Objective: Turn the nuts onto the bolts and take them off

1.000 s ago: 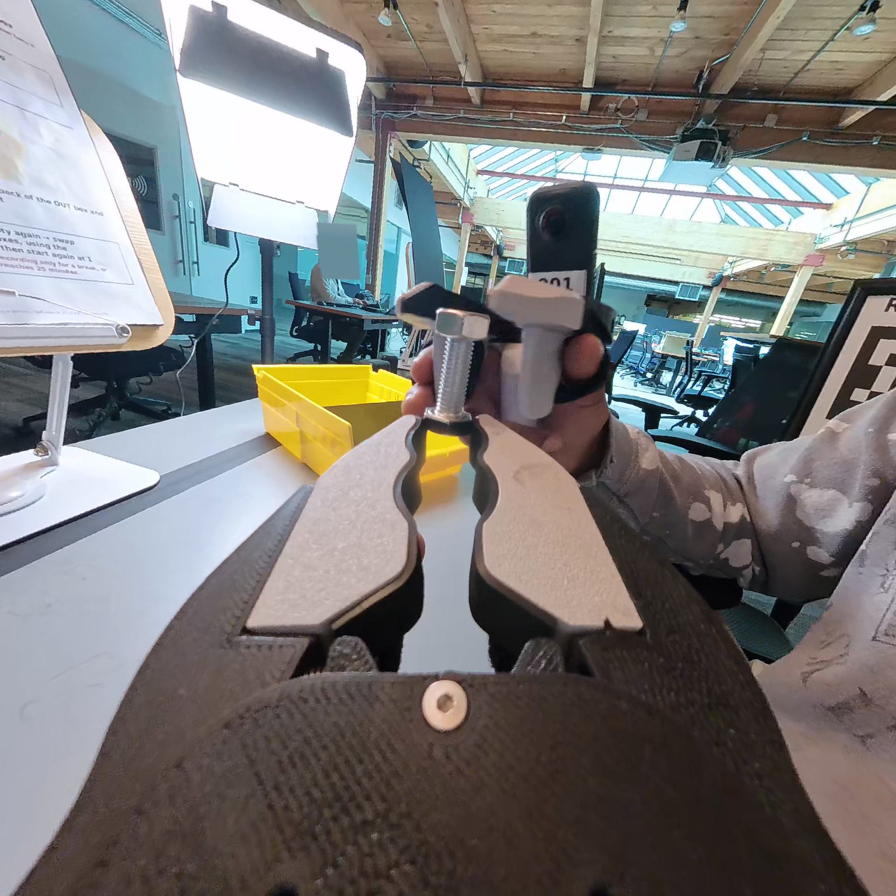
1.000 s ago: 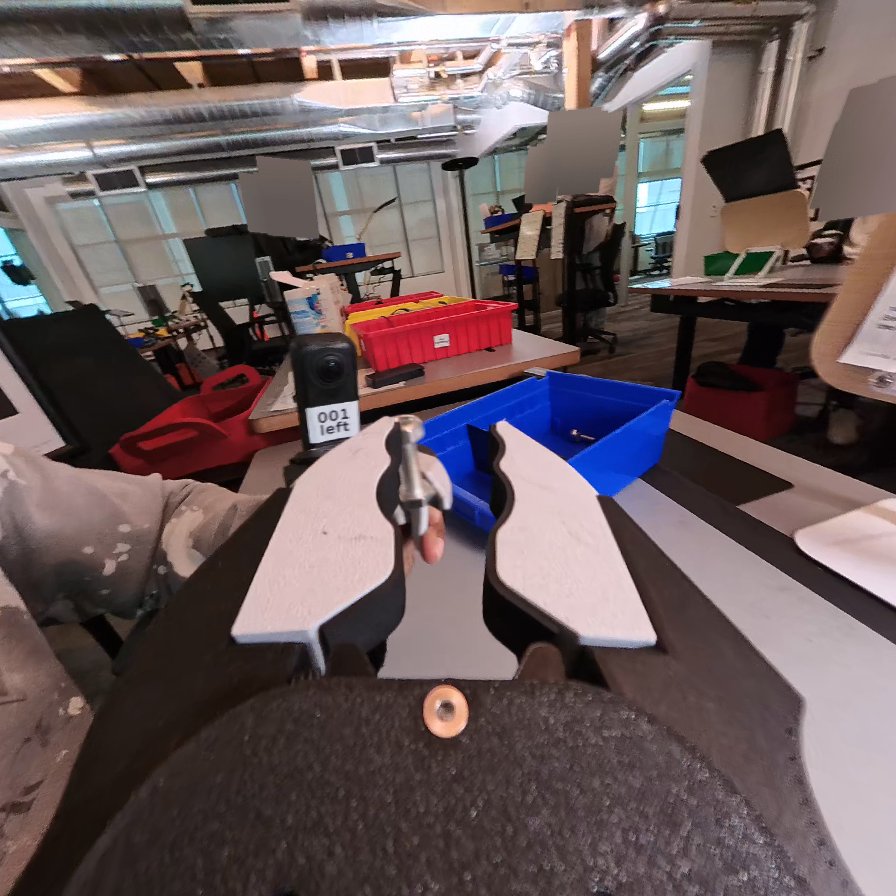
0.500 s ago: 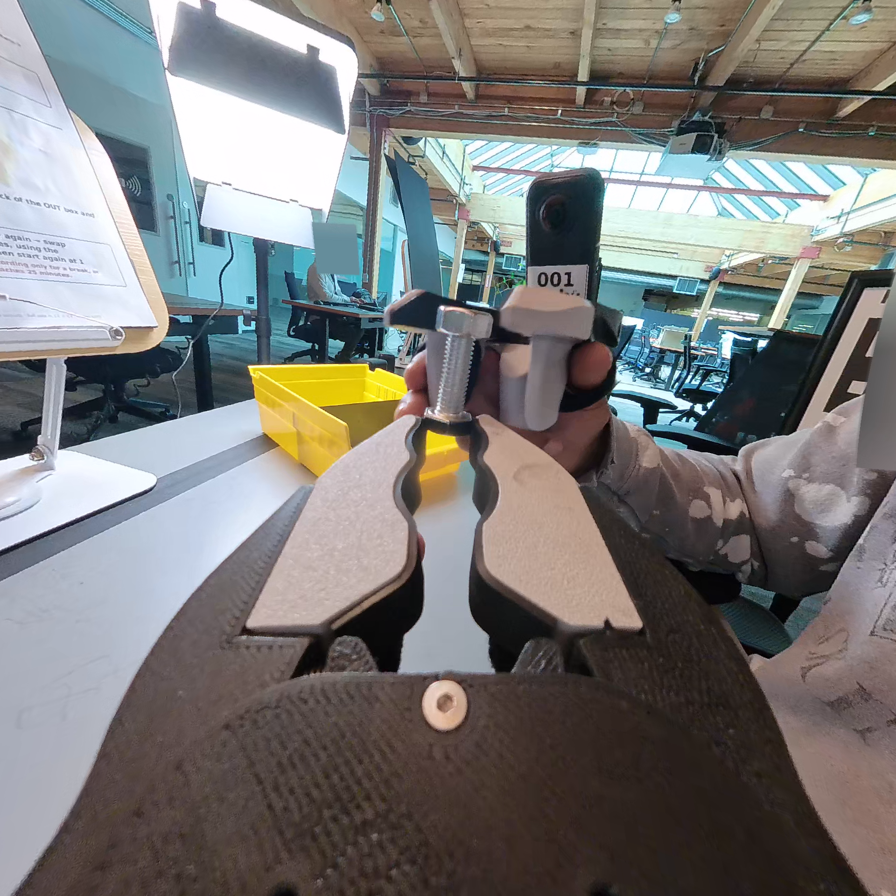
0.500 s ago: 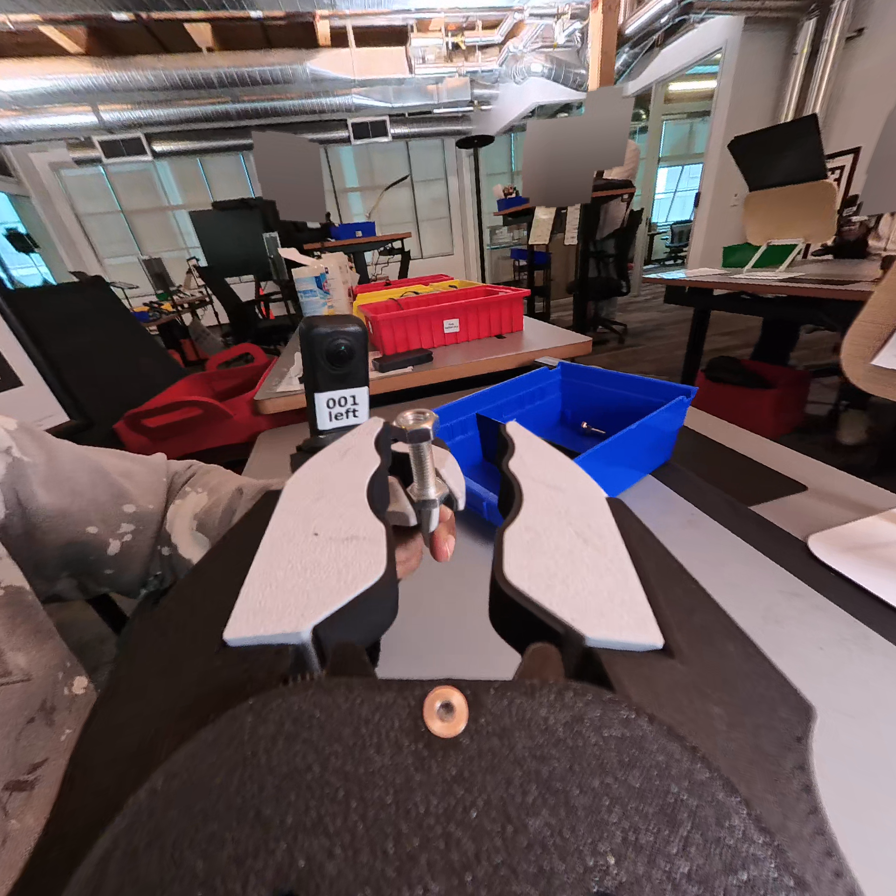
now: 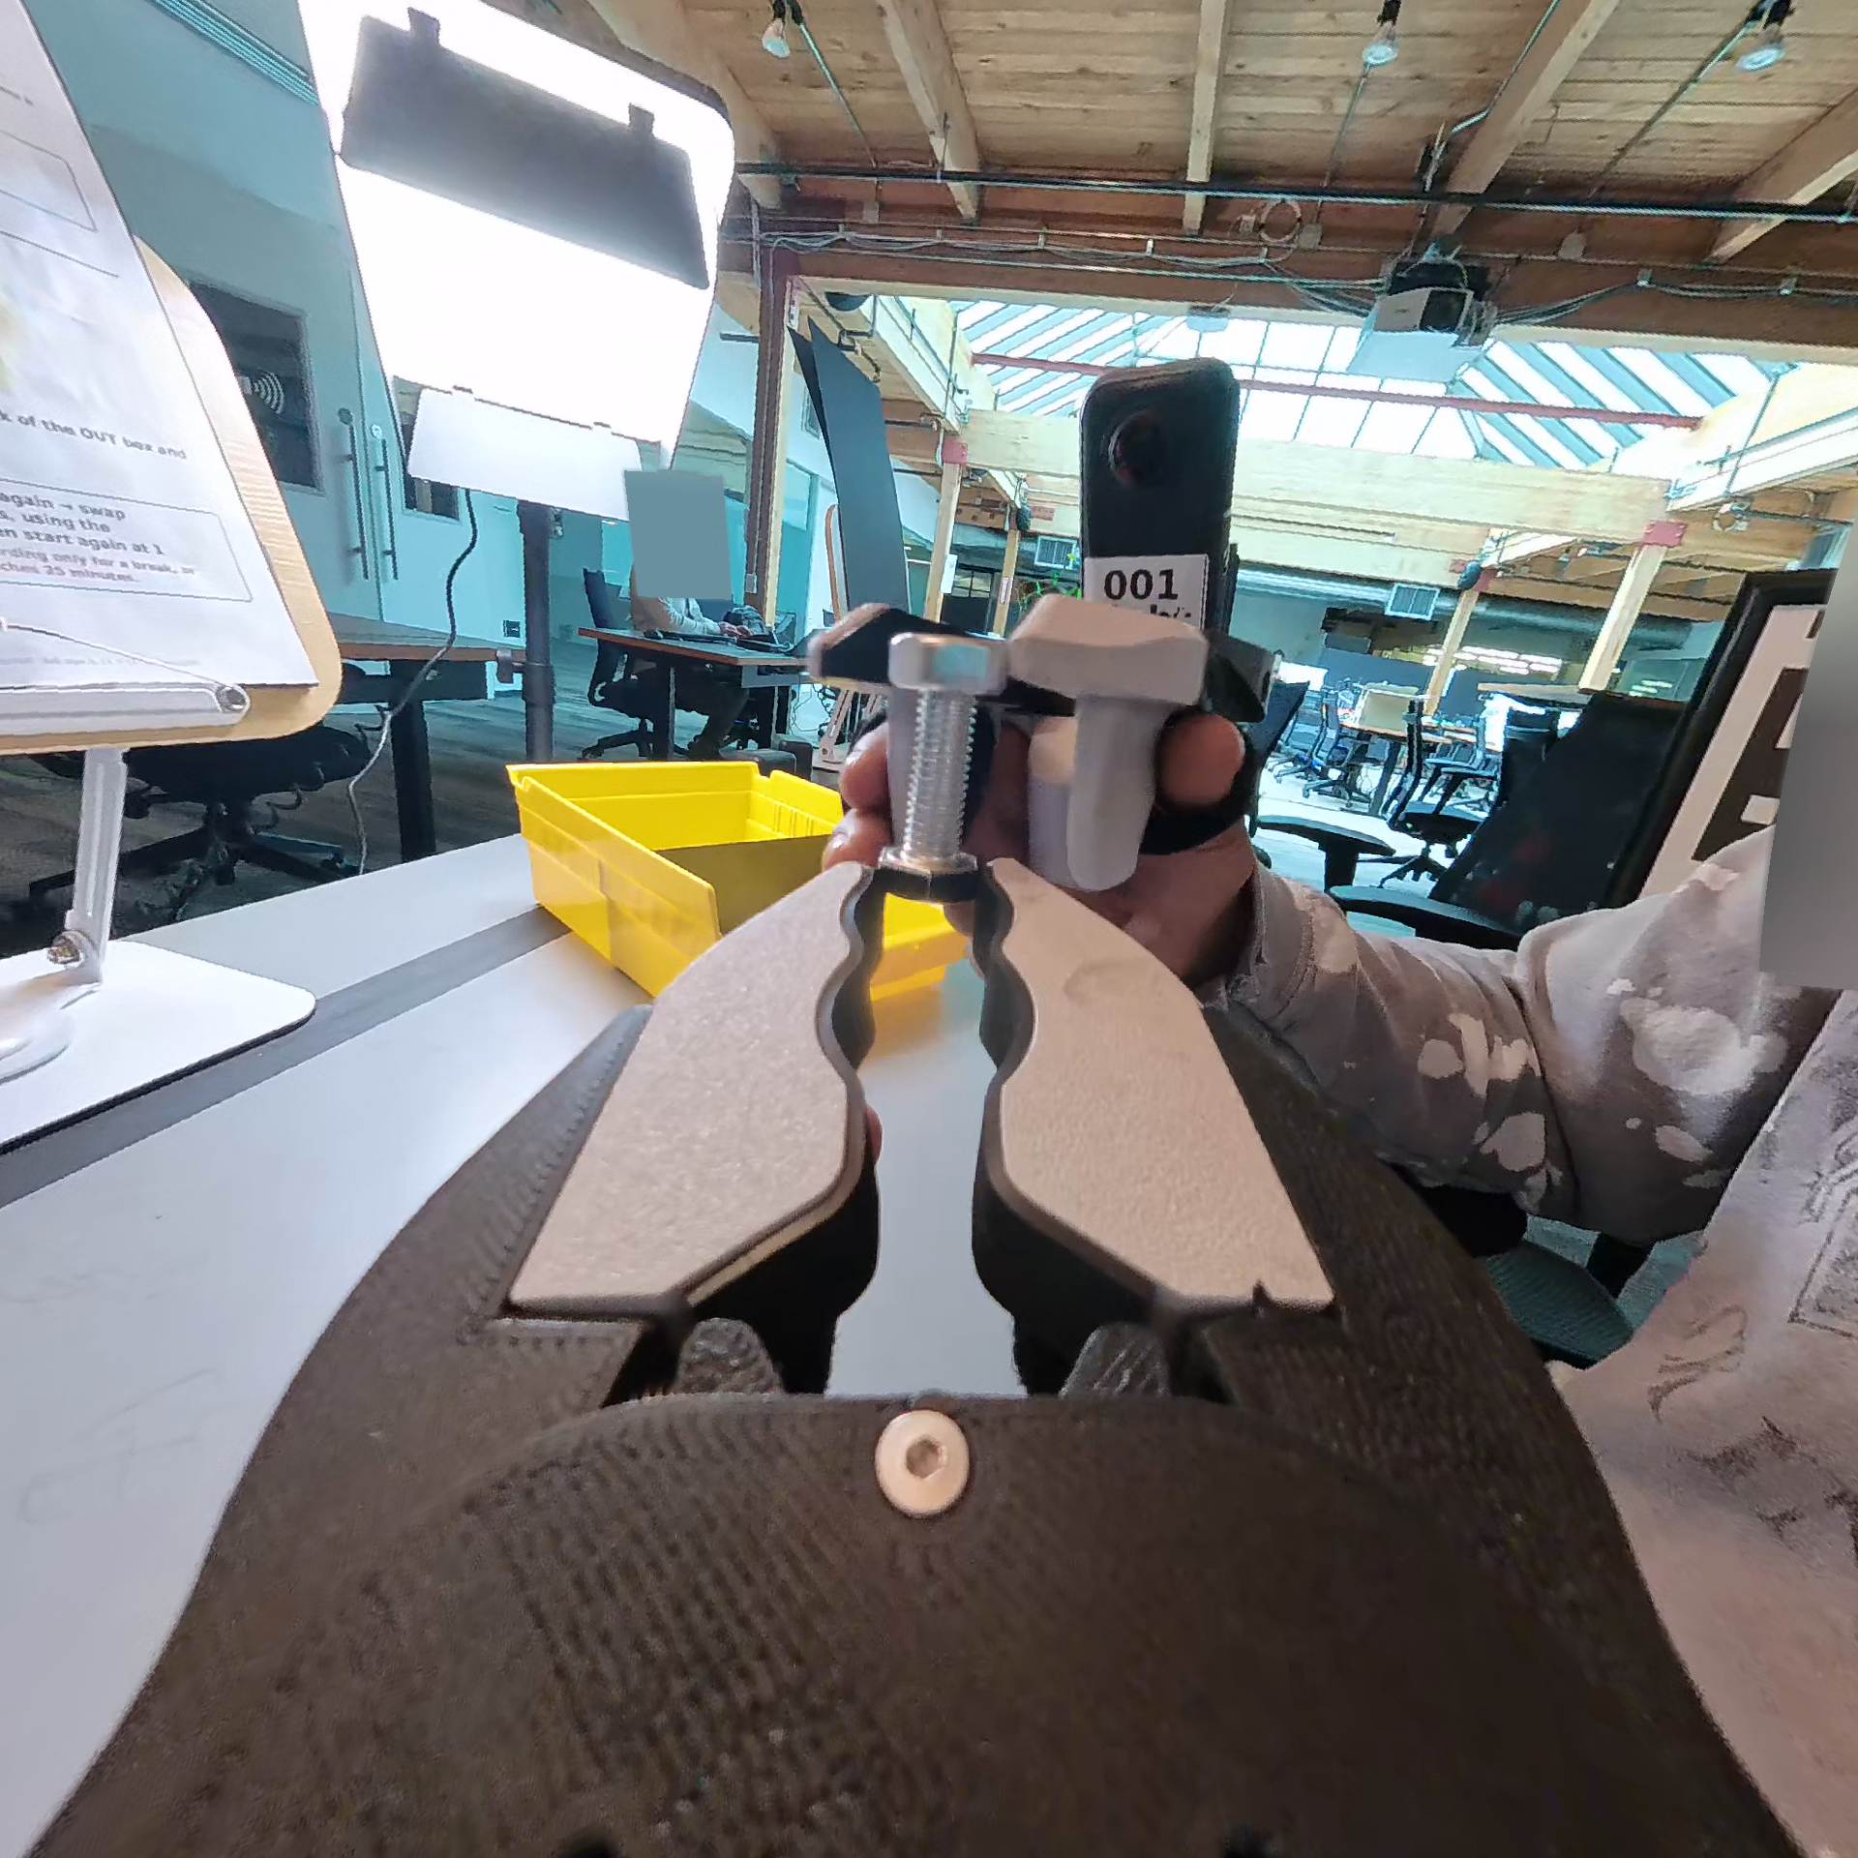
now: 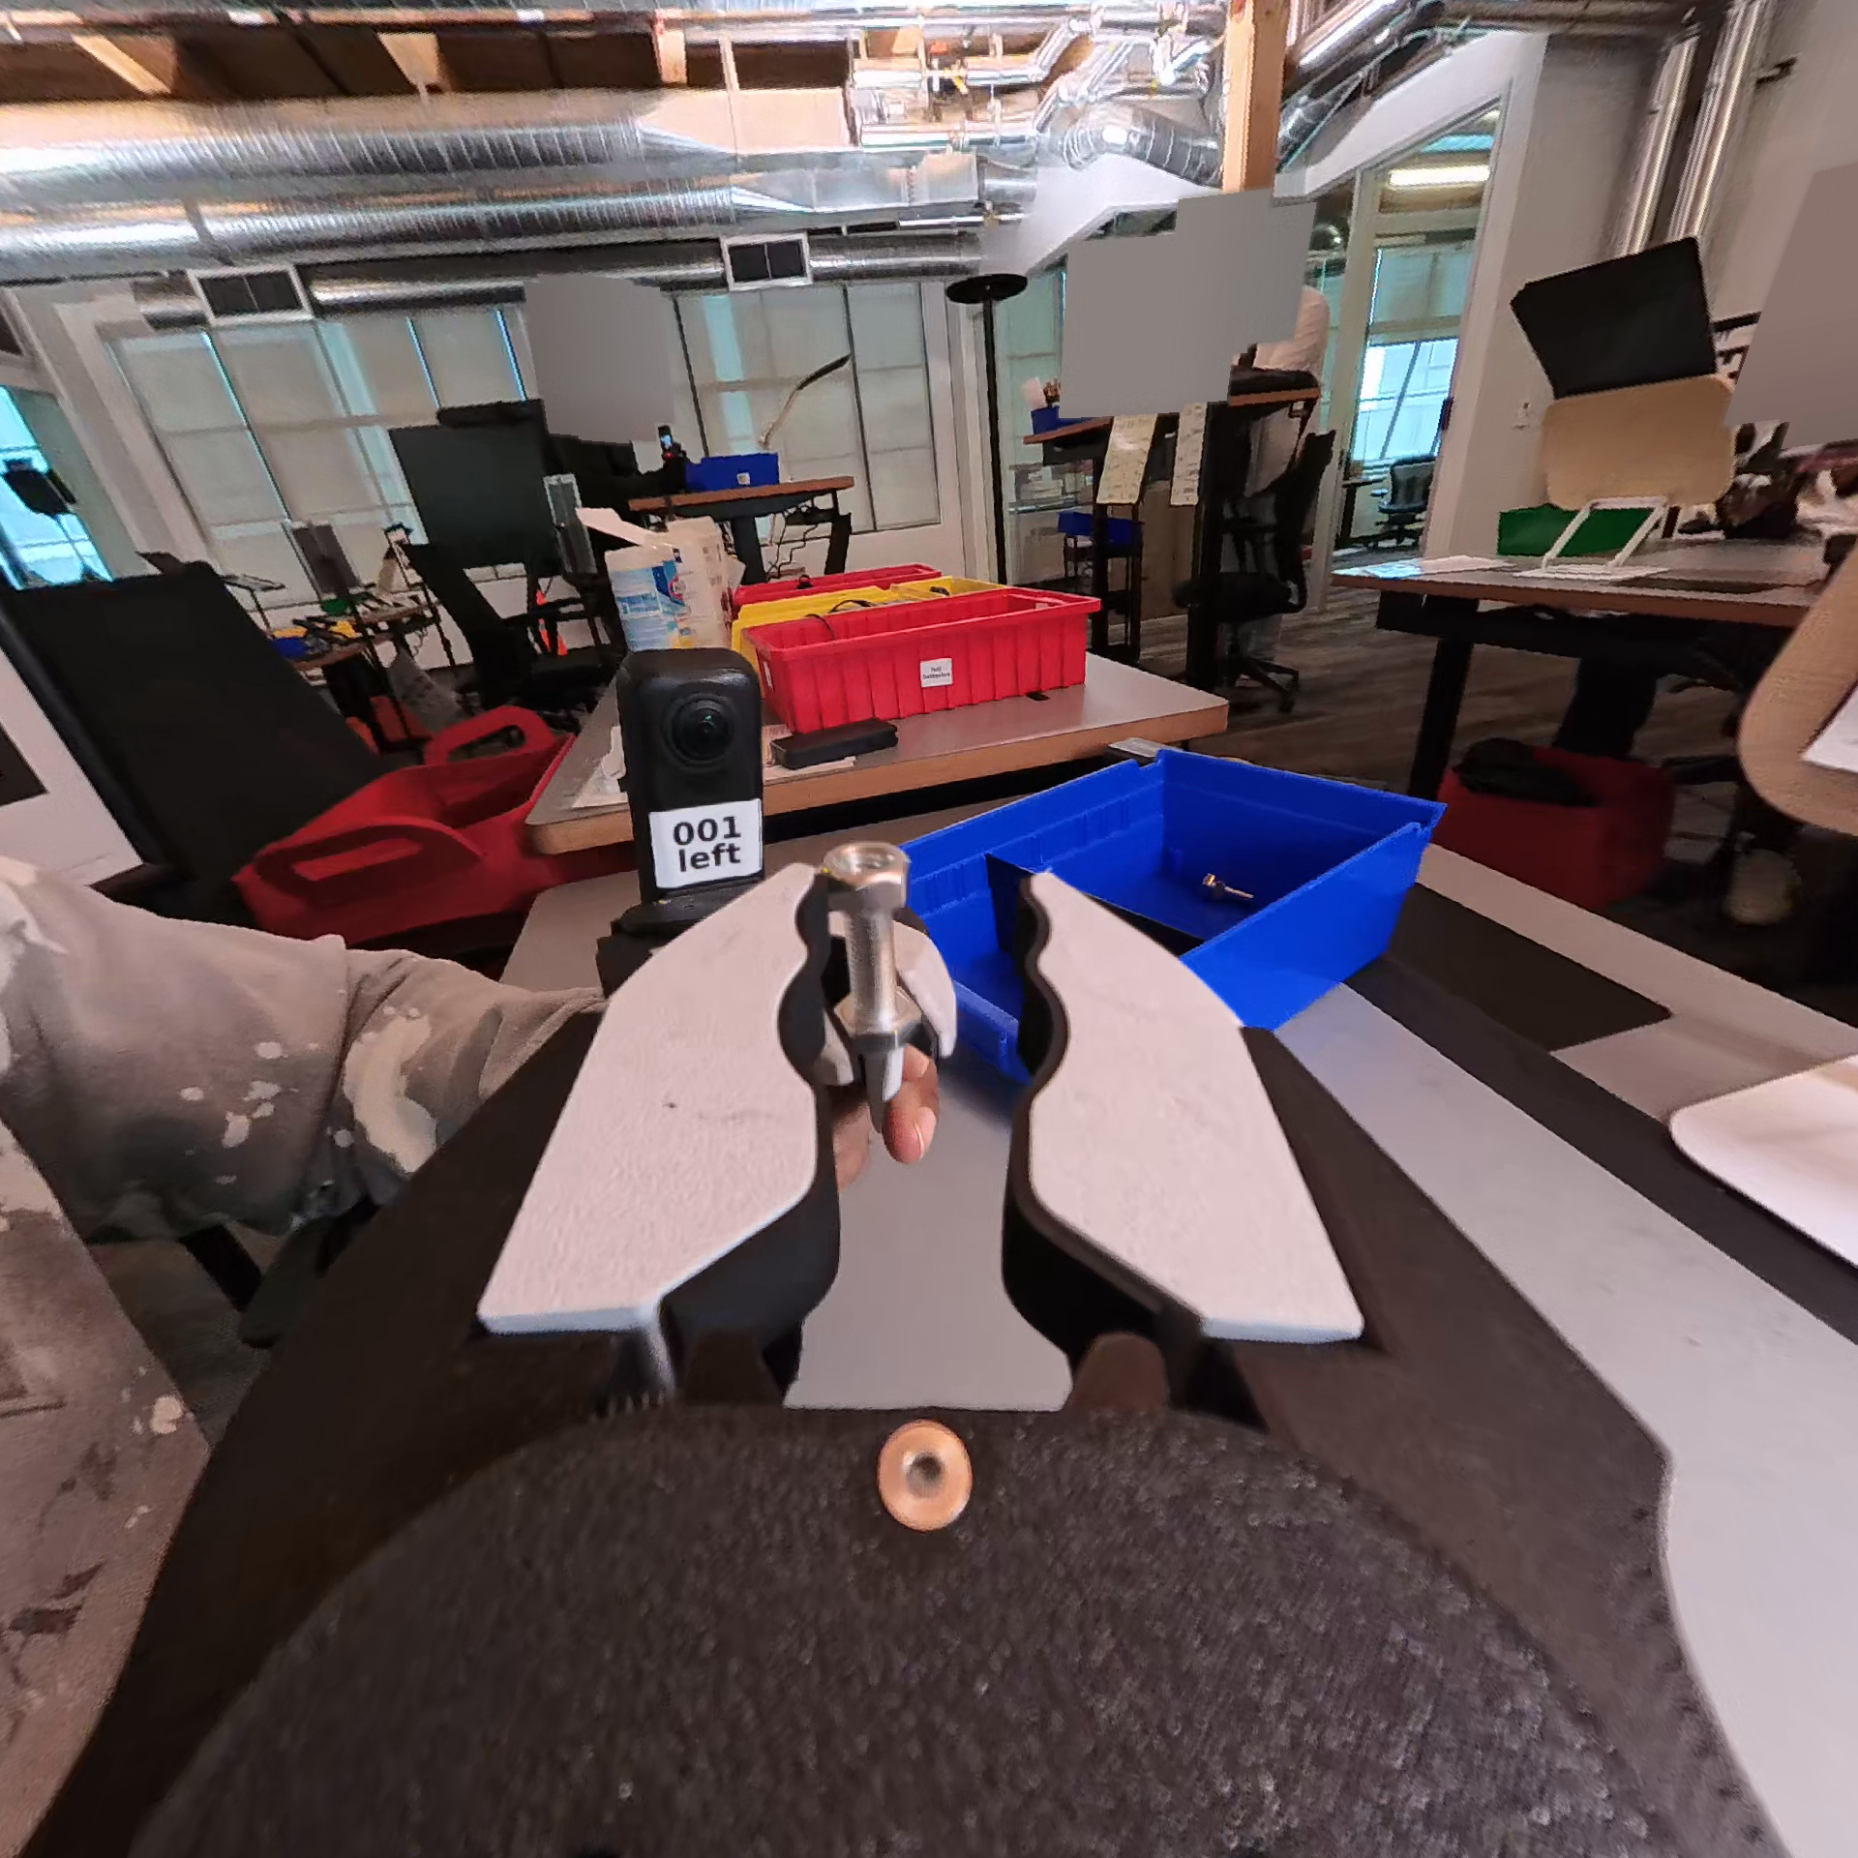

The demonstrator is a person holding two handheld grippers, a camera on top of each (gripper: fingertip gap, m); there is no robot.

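From the left wrist view, a yellow bin [image 5: 623, 834] sits on the grey desk [image 5: 251, 1156], ahead and to the left of the left tool [image 5: 925, 885]. That tool is clamped on a dark nut [image 5: 927, 873], pinched between its very tips. A silver bolt [image 5: 940, 764] stands upright out of the nut, head uppermost, straight ahead of the tips. The facing fingers of the other tool flank the bolt's head, and the person's right hand [image 5: 1186, 905] shows just right of the shank.

From the right wrist view, the right tool [image 6: 920, 885] has its fingers well apart. The bolt [image 6: 870, 955] stands in the gap, close against the left finger, with clear space between it and the right finger. The nut [image 6: 885, 1026] sits low on the thread. Ahead and to the right lies a blue bin [image 6: 1307, 965] on the desk, with one small fastener [image 6: 1227, 890] inside.
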